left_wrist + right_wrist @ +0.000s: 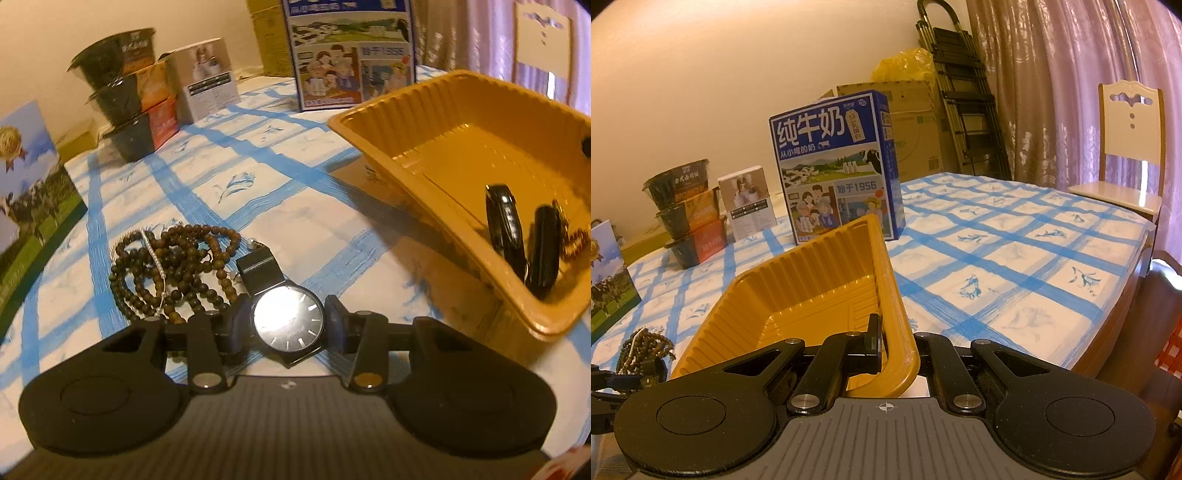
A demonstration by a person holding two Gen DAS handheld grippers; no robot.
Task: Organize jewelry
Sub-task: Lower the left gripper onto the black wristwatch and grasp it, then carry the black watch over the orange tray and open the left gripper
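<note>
A black wristwatch (pixel 288 321) with a dark round face lies on the blue-checked tablecloth, its strap running away from me. My left gripper (pixel 287 326) has its pads against both sides of the watch case. Just left of it lies a heap of brown bead strings (pixel 173 266) with a thin pearl strand across it. The yellow plastic tray (pixel 443 122) stands tilted at the right and holds two black oblong pieces (pixel 506 229) and some reddish beads (pixel 576 240). My right gripper (pixel 897 347) is shut on the near corner wall of the tray (pixel 812 280), holding it tipped up.
A blue milk carton box (pixel 838 170) stands behind the tray. Three stacked dark bowls (pixel 687 218) and a small white box (pixel 750 201) sit at the back left; a picture box (pixel 29 192) is at the left edge. A chair (pixel 1126 155) stands beyond the table's right side.
</note>
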